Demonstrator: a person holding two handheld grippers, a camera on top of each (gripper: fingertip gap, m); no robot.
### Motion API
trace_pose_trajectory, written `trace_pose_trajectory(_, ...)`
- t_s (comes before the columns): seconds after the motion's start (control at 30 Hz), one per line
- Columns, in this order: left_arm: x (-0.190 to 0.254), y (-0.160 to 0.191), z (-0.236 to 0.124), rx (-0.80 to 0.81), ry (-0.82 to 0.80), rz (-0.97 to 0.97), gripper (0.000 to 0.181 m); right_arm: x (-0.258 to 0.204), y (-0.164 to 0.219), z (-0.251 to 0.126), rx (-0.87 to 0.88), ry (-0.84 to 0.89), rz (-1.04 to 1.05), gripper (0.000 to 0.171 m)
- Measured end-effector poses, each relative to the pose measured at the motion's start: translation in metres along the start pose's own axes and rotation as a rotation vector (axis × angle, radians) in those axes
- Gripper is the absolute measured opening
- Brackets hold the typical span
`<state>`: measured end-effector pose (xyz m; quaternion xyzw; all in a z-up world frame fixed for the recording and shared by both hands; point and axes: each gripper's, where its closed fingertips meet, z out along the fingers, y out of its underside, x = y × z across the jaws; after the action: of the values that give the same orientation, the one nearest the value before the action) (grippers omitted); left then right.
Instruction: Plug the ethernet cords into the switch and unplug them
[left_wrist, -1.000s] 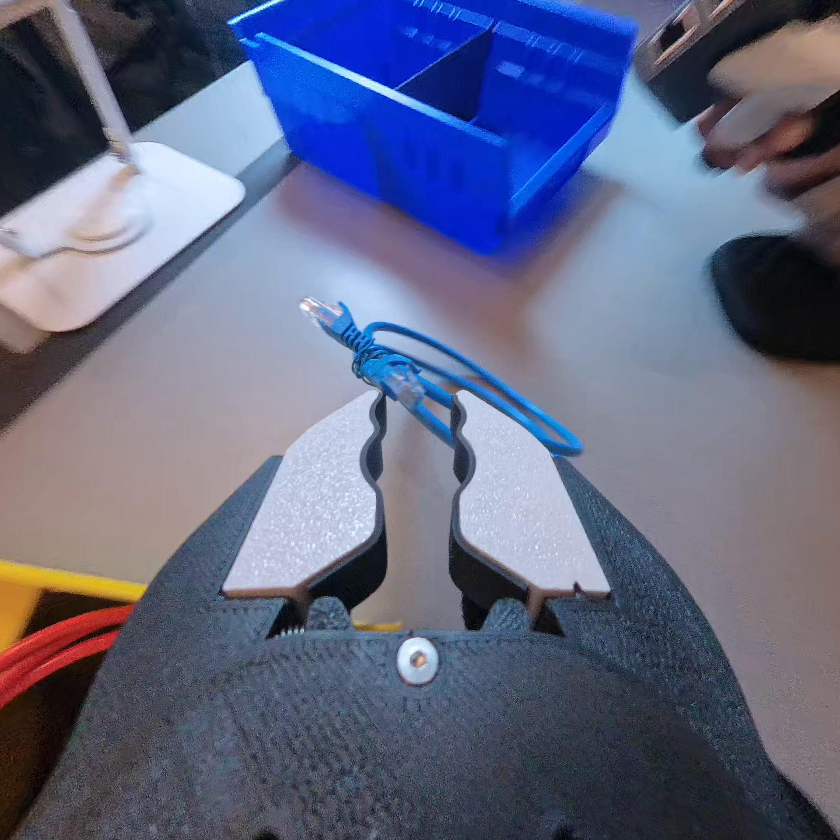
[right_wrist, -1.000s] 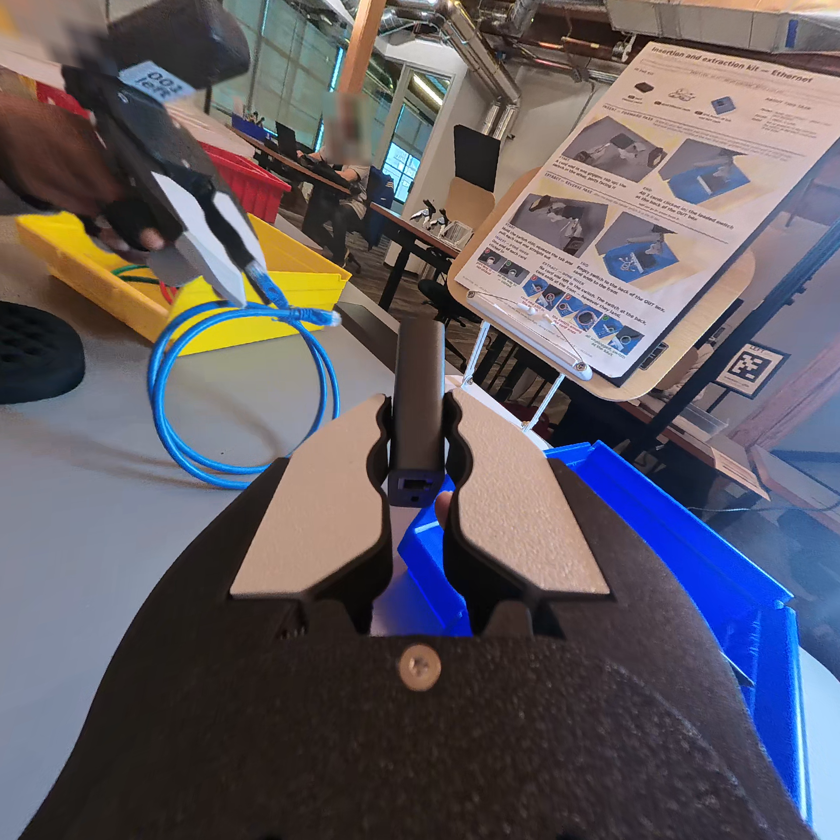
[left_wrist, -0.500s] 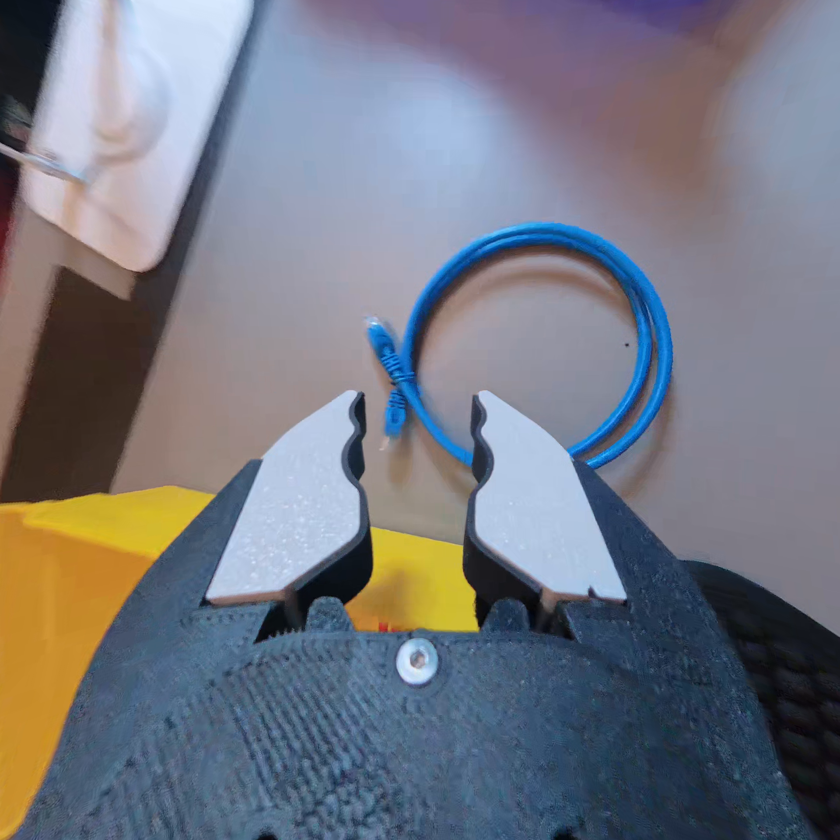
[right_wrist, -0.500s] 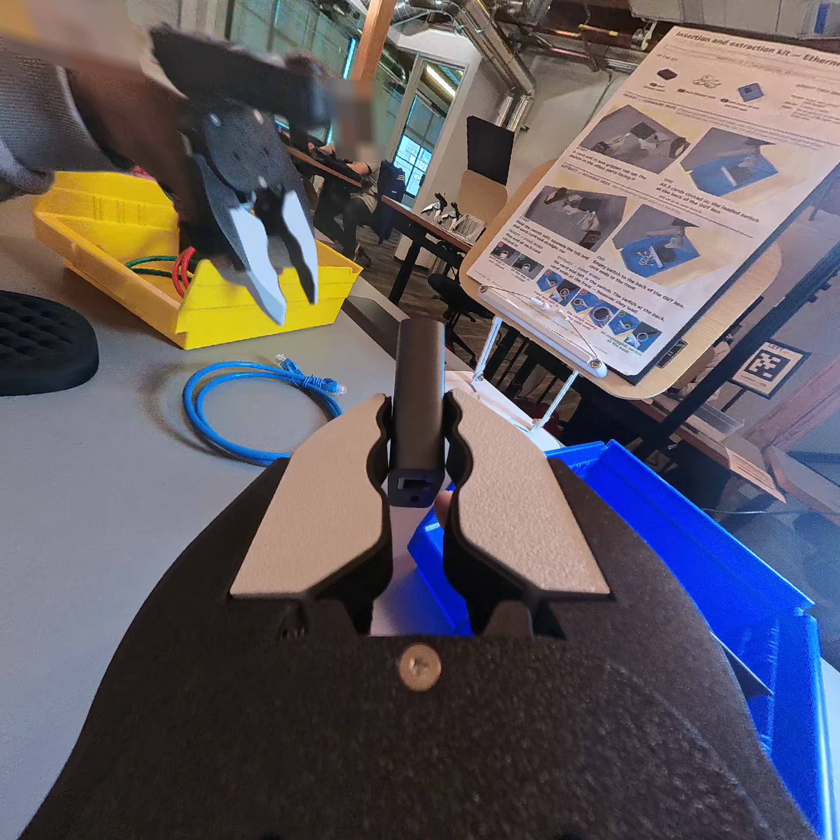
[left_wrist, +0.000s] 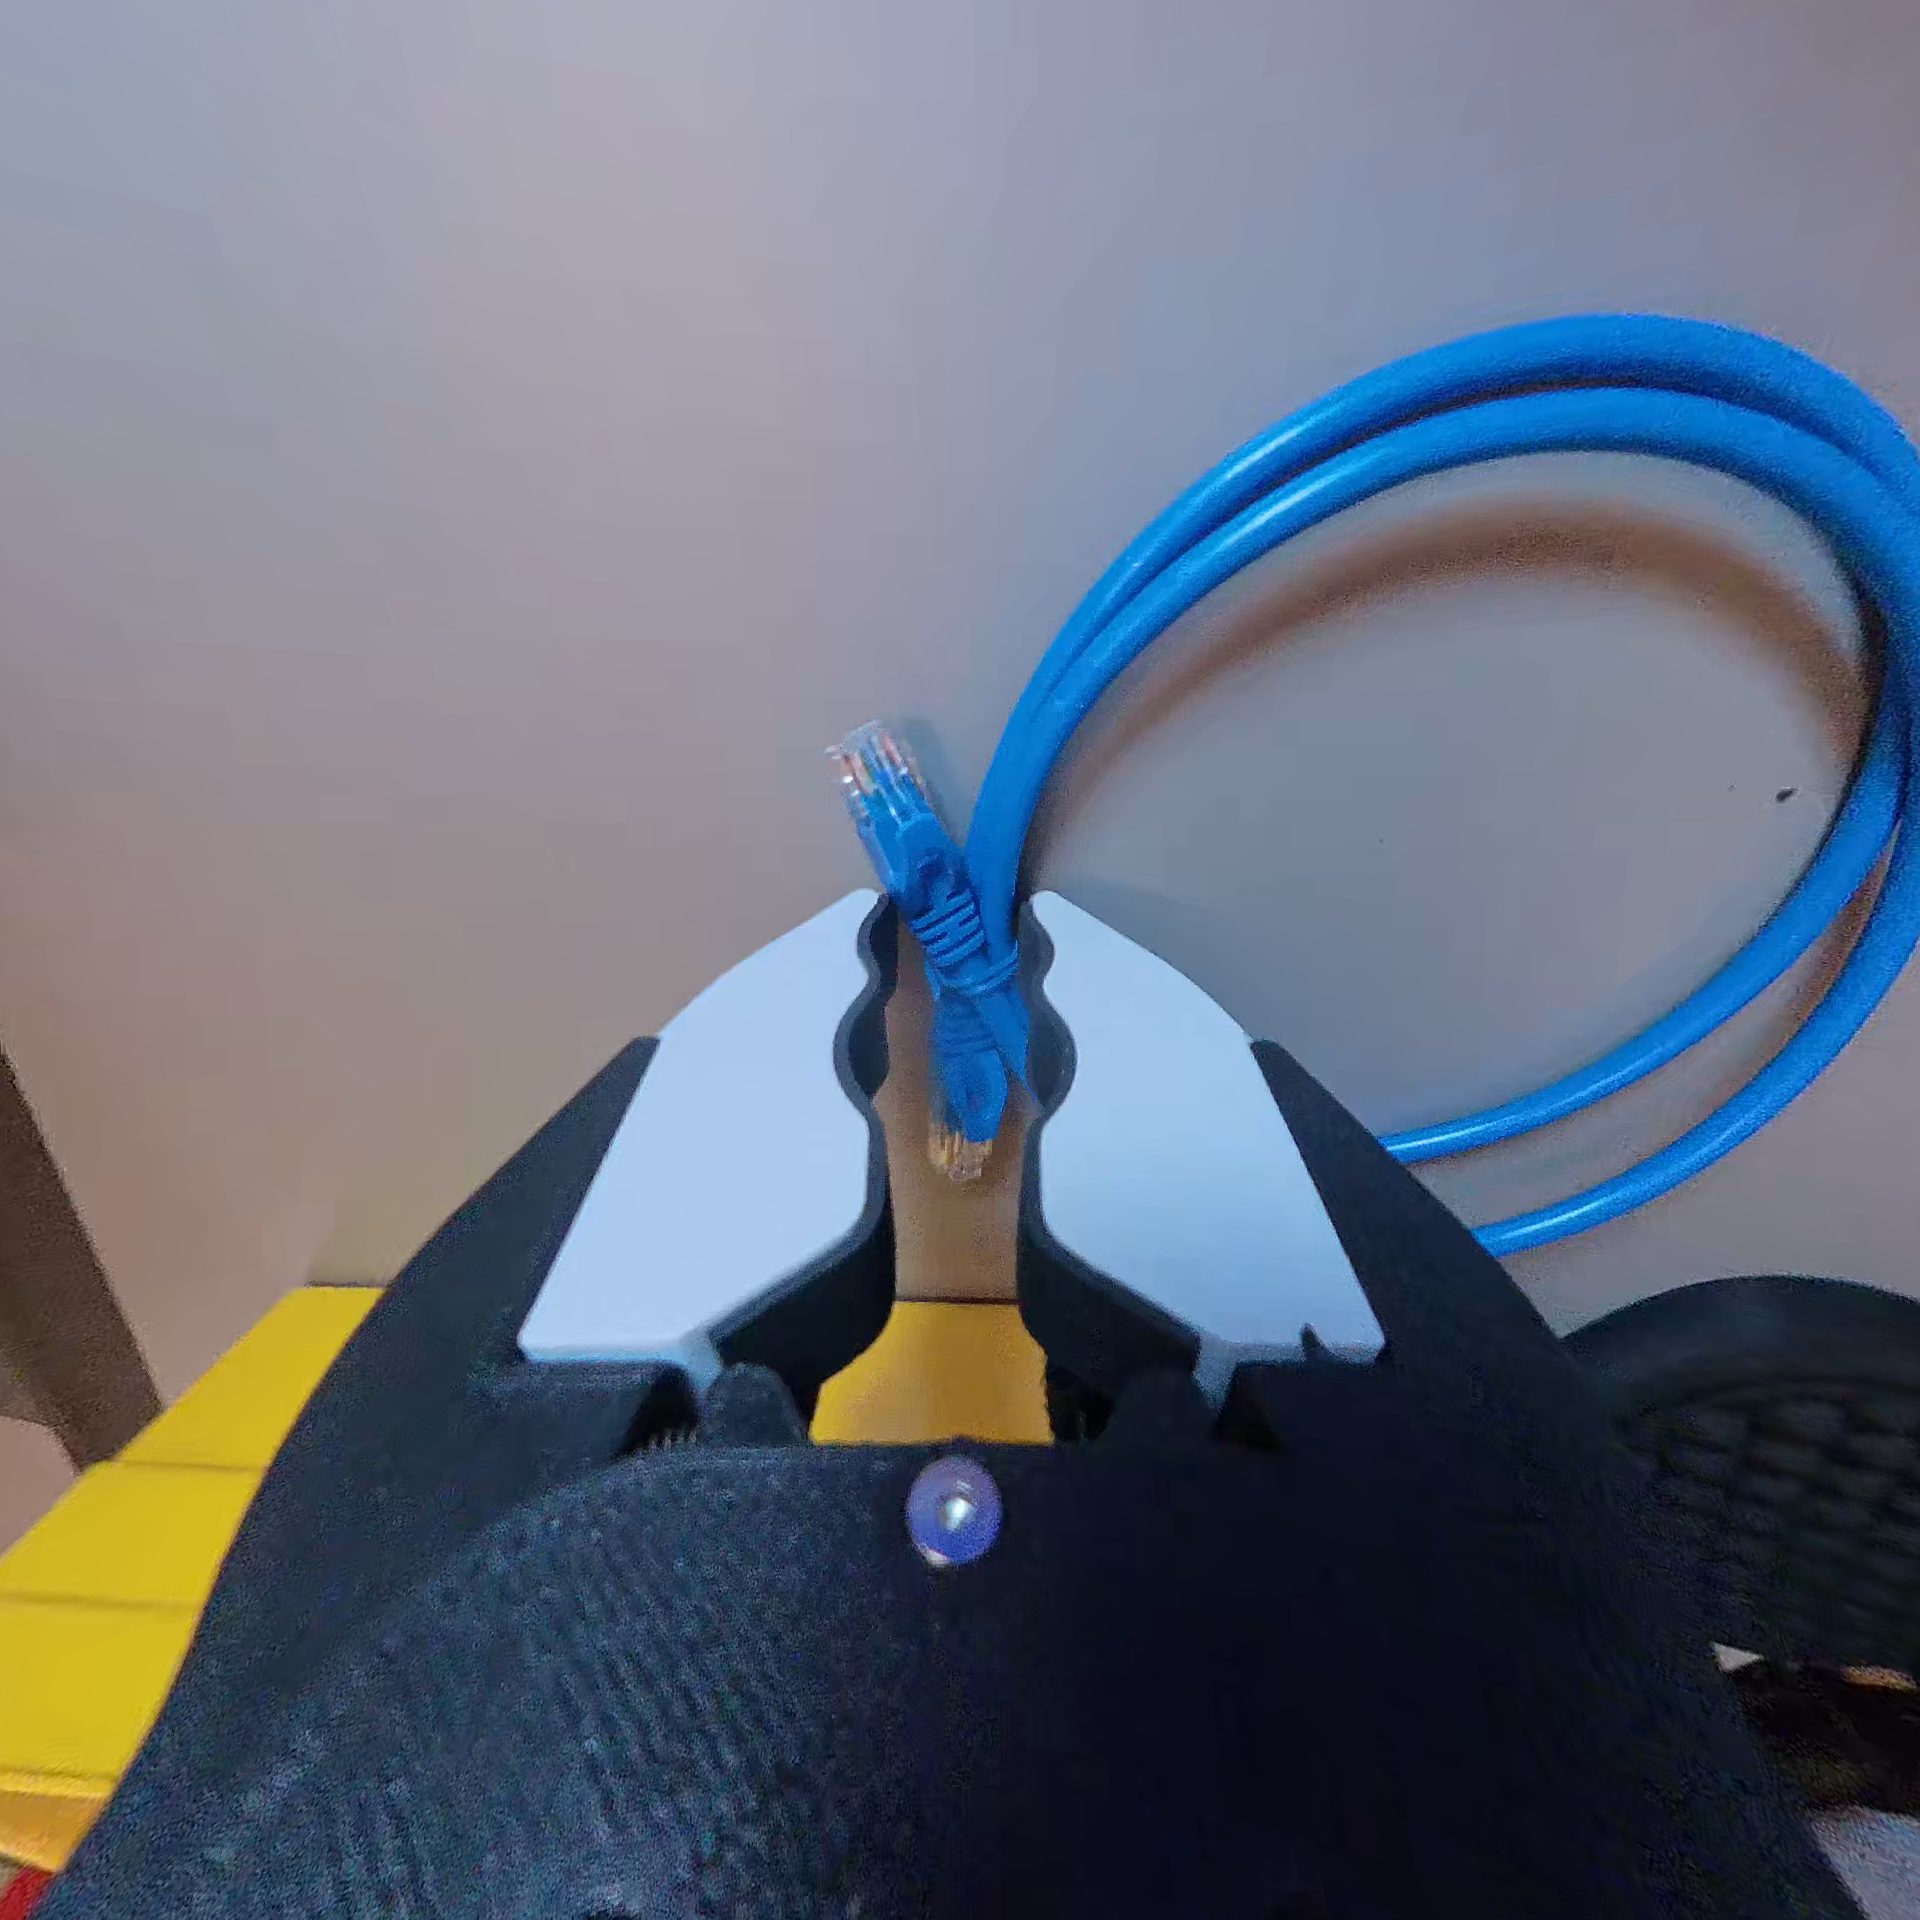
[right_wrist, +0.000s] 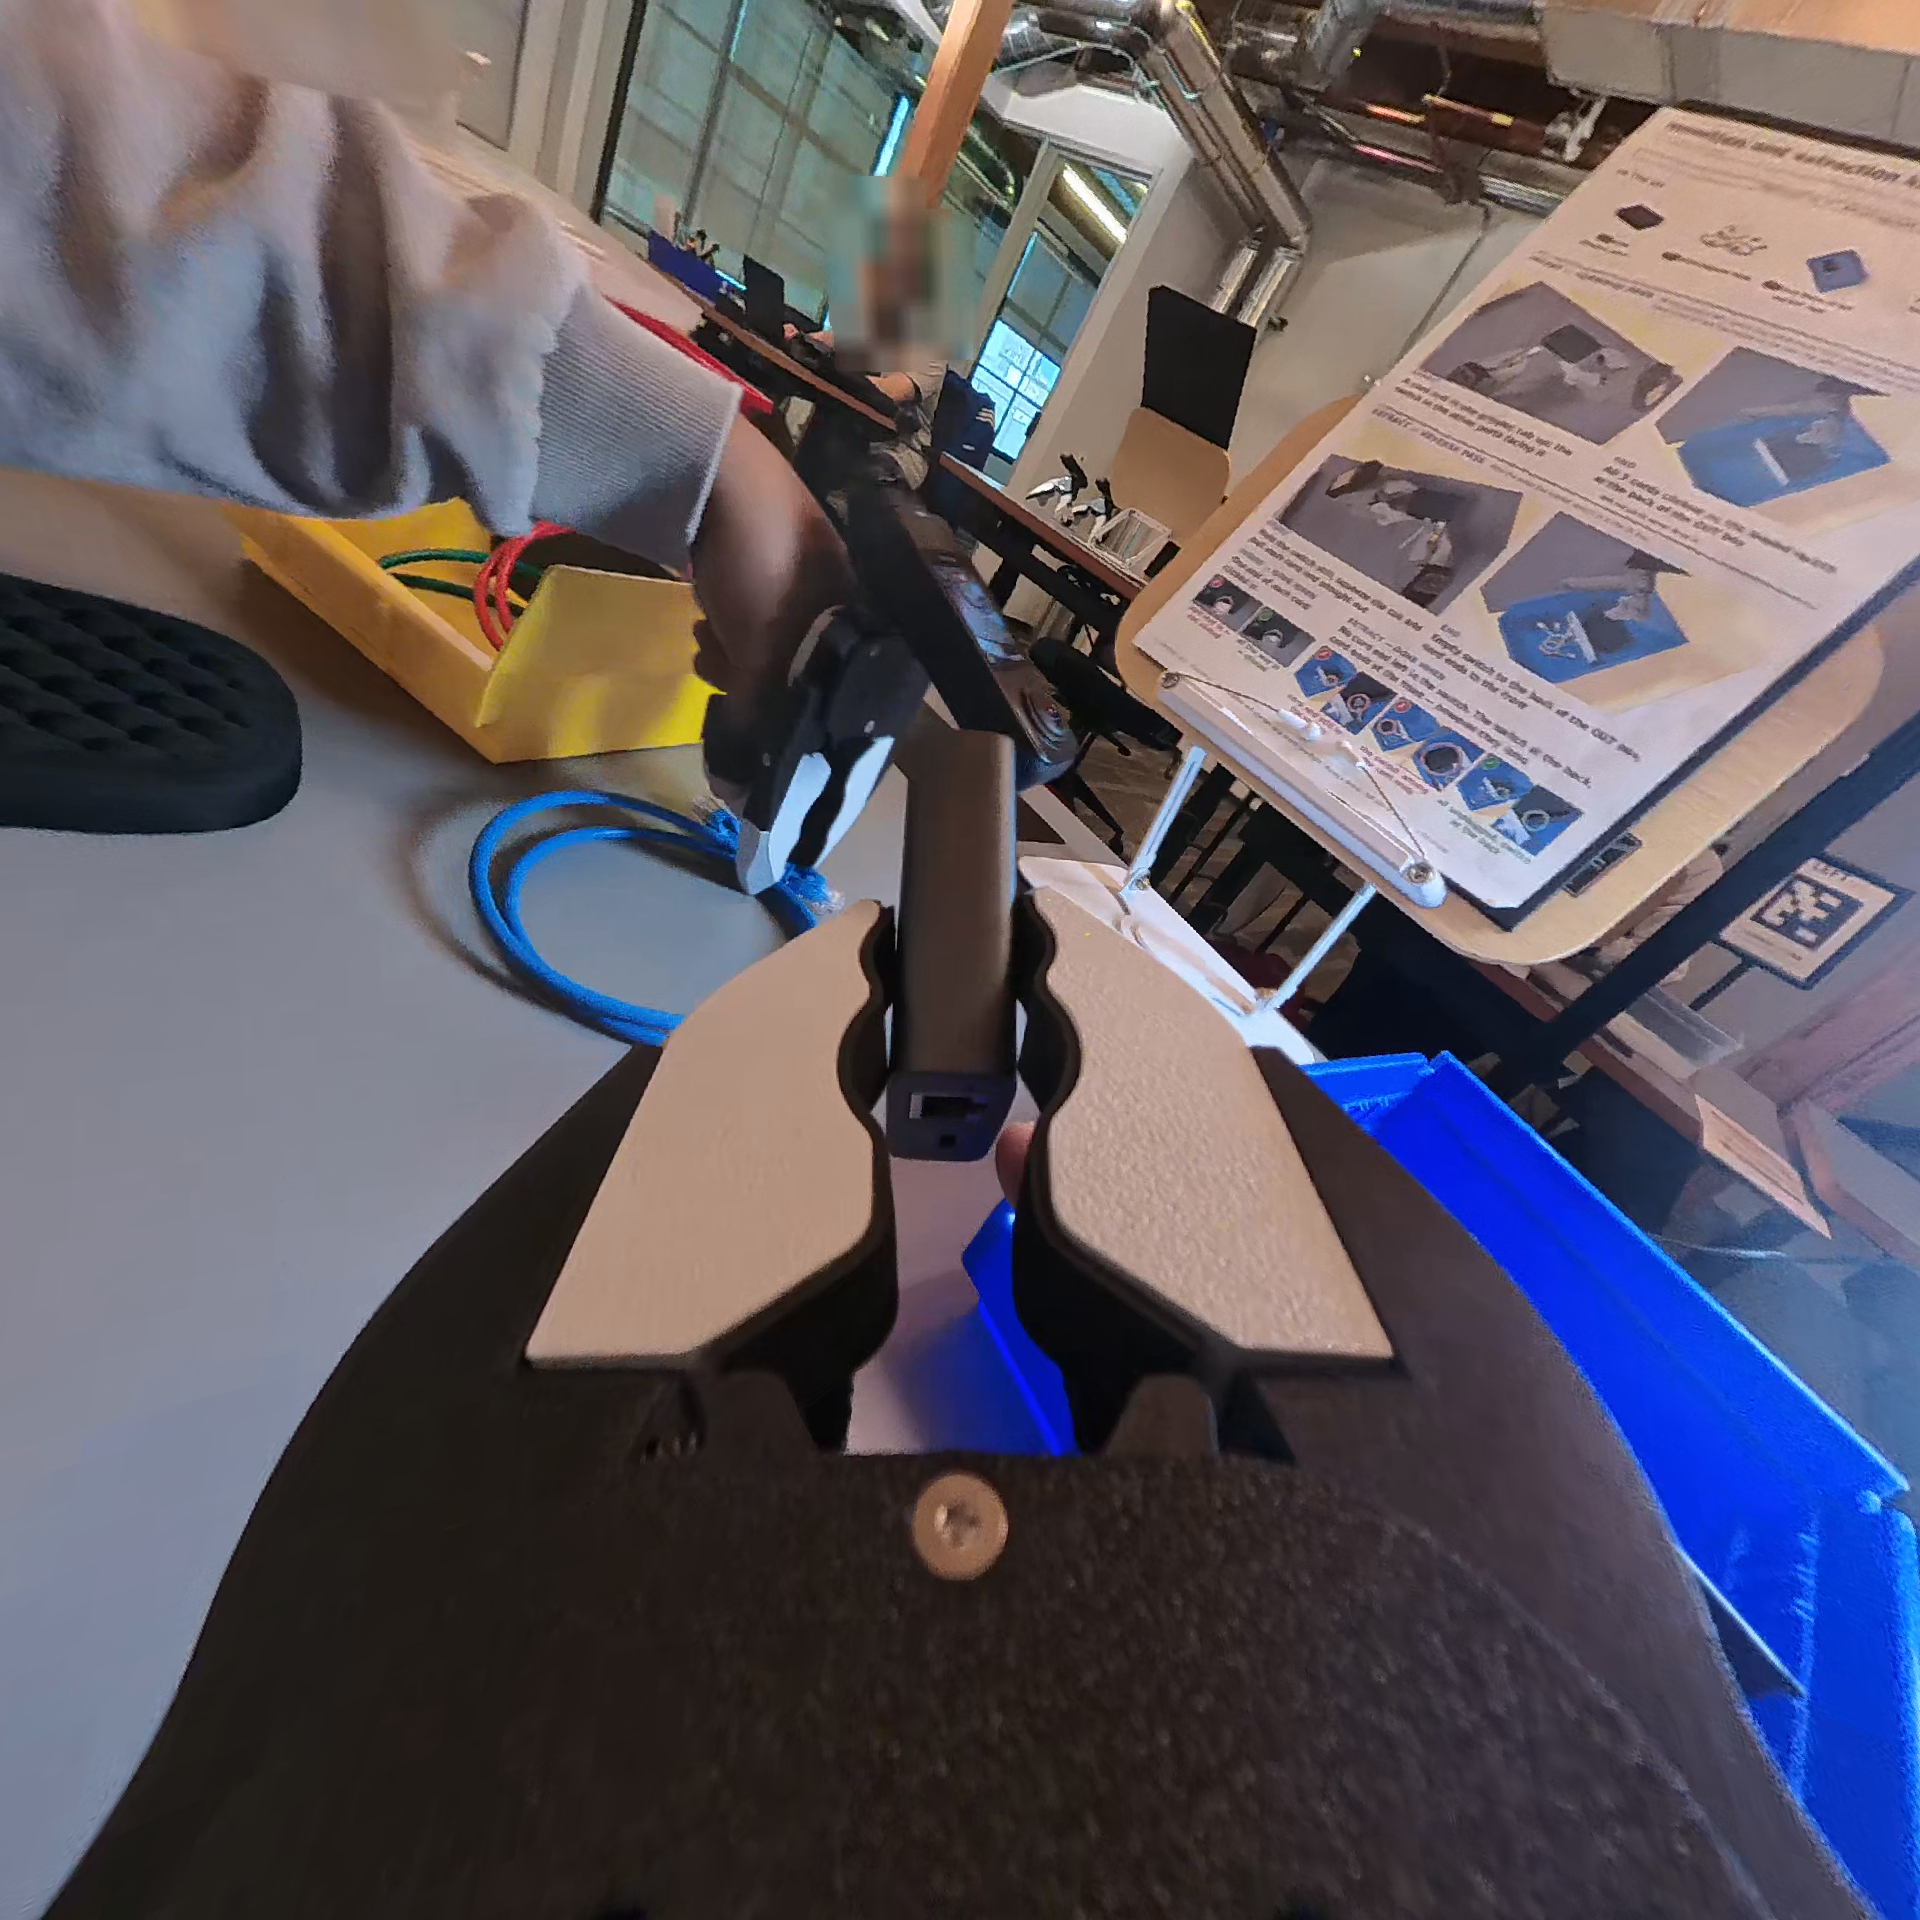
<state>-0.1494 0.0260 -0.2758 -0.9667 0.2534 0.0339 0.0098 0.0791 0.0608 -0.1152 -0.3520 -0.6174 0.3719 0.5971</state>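
Observation:
A coiled blue ethernet cord (left_wrist: 1558, 416) lies on the grey table, its two ends tied together, one clear plug (left_wrist: 878, 790) pointing away. My left gripper (left_wrist: 956, 914) is down at the table with its jaws narrowed around the tied ends, the right finger touching them. In the right wrist view the left gripper (right_wrist: 800, 842) stands on the cord (right_wrist: 520, 935). My right gripper (right_wrist: 954, 909) is shut on a long black switch (right_wrist: 956, 997), held above the table with one port facing the camera.
A yellow bin (right_wrist: 582, 675) with red and green cords (right_wrist: 499, 582) stands behind the blue cord. A black mat (right_wrist: 125, 717) lies to the left. A blue bin (right_wrist: 1558, 1299) sits under my right gripper. An instruction board (right_wrist: 1558, 540) stands at the right. A grey sleeve (right_wrist: 312, 312) reaches in.
The left gripper dropped the blue cord onto the table and opened, then came down over its tied ends and narrowed its jaws on them. The right gripper has kept holding the switch.

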Motion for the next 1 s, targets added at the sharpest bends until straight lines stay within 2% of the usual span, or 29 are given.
trace_pose_trajectory(0.03,0.002,-0.001,0.0,0.003,-0.002,0.038,0.02,-0.004,0.0,0.0,0.006,-0.018,-0.019,0.021)
trace_pose_trajectory(0.1,0.031,-0.003,-0.003,0.022,0.096,0.131,0.019,-0.013,-0.001,0.0,0.023,-0.068,-0.052,0.021)
trace_pose_trajectory(0.23,0.113,-0.009,-0.018,0.149,0.263,0.46,0.02,-0.034,-0.004,0.001,0.051,-0.164,-0.089,0.021)
trace_pose_trajectory(0.33,0.139,-0.021,-0.03,0.269,0.204,0.551,0.031,-0.046,-0.003,0.004,0.045,-0.201,-0.109,0.021)
trace_pose_trajectory(0.5,0.171,-0.066,-0.094,0.858,0.004,0.577,0.034,-0.068,-0.01,0.004,0.081,-0.294,-0.097,0.021)
trace_pose_trajectory(0.57,0.184,-0.068,-0.109,1.008,-0.064,0.579,0.034,-0.079,-0.016,0.006,0.11,-0.341,-0.072,0.021)
trace_pose_trajectory(0.63,0.197,-0.064,-0.118,1.114,-0.093,0.591,0.021,-0.09,-0.016,0.008,0.11,-0.372,-0.069,0.021)
trace_pose_trajectory(0.77,0.197,-0.052,-0.116,1.173,-0.202,0.598,0.019,-0.101,-0.001,0.018,0.034,-0.381,-0.09,0.021)
trace_pose_trajectory(0.87,0.192,-0.048,-0.104,1.122,-0.284,0.635,0.019,-0.107,0.015,0.027,-0.064,-0.35,-0.189,0.022)
trace_pose_trajectory(0.93,0.185,-0.046,-0.099,1.107,-0.279,0.605,0.019,-0.108,0.019,0.03,-0.108,-0.332,-0.232,0.021)
trace_pose_trajectory(1.0,0.165,-0.041,-0.094,1.061,-0.225,0.486,0.019,-0.099,0.02,0.031,-0.139,-0.299,-0.25,0.021)
